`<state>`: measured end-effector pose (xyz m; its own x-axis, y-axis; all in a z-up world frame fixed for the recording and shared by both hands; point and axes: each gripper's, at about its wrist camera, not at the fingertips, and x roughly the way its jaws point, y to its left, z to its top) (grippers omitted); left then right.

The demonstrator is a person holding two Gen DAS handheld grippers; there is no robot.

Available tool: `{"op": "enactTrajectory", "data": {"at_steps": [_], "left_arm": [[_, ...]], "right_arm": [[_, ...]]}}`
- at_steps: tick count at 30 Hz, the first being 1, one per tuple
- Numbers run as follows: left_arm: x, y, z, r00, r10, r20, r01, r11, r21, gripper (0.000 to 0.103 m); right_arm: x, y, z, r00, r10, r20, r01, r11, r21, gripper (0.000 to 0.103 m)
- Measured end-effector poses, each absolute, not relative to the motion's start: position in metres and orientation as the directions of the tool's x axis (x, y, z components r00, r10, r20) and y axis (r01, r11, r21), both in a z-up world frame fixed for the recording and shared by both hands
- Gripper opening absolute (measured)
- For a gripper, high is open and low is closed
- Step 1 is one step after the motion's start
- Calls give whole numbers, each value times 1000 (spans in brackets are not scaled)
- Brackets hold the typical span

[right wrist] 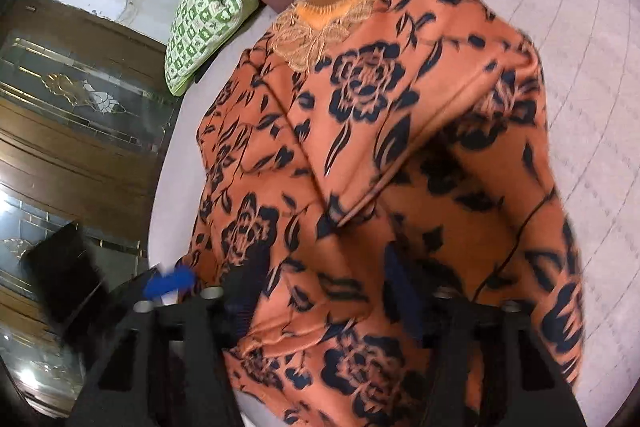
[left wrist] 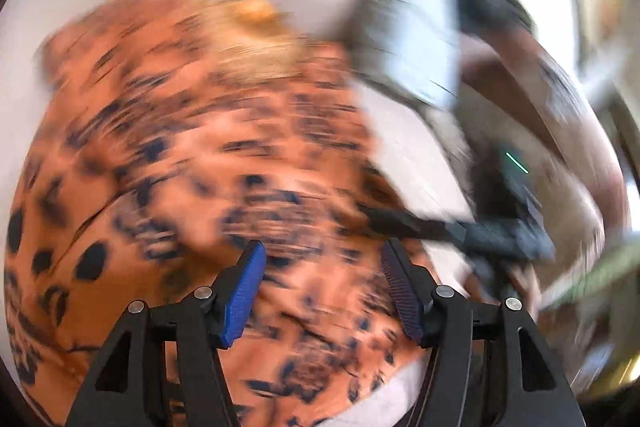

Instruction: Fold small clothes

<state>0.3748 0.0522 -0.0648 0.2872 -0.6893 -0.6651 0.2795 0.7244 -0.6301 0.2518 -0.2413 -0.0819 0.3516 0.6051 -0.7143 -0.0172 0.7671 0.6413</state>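
Top (right wrist: 360, 155) is orange with a black rose print and a lace neckline, lying on the pale sheet (right wrist: 568, 39). One panel is already turned over the middle, so there's a diagonal fold edge running down the front; I judge the fold is partway done. Neckline points to the far side, toward the green pillow (right wrist: 200, 19), which sits just off the top's edge and not on it.

My right gripper (right wrist: 320, 291) is low over the near hem. Cloth drapes across and hides both fingers, so I can't tell if they're apart or pinching it. It looks placed there to carry the hem up, but that's my guess.

My left gripper (left wrist: 322, 291) has its jaws wide with nothing between them, blue pads (left wrist: 244, 295) showing, hovering over the same fabric. That view is heavily blurred, so contact with the cloth is unclear. In it I also see the other gripper's dark body at the right, near the top's edge.

Beyond the bed: a brown cabinet (right wrist: 72, 131) with glass panels at the left, well apart from the top.

Risk as I see it: loose cloth slipping and undoing the crease.
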Motion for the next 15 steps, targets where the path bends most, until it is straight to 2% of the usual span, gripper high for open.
{"op": "enactTrajectory", "data": {"at_steps": [4, 7, 9, 12, 15], "left_arm": [[379, 77, -92, 332, -623, -708, 114, 772, -626, 59], [378, 80, -98, 322, -639, -698, 71, 752, -655, 59], [375, 75, -95, 311, -660, -683, 81, 735, -673, 59], [378, 56, -104, 285, -632, -721, 90, 766, -636, 57], [390, 43, -120, 274, -618, -737, 51, 774, -631, 52]], "right_arm": [[248, -221, -78, 339, 530, -777, -37, 833, 552, 39], [243, -214, -77, 332, 492, -805, -24, 857, 514, 8], [230, -219, -56, 383, 487, -785, -35, 857, 514, 7], [207, -228, -29, 470, 480, -741, -66, 856, 513, 6], [205, -230, -44, 446, 454, -772, -55, 874, 482, 6]]}}
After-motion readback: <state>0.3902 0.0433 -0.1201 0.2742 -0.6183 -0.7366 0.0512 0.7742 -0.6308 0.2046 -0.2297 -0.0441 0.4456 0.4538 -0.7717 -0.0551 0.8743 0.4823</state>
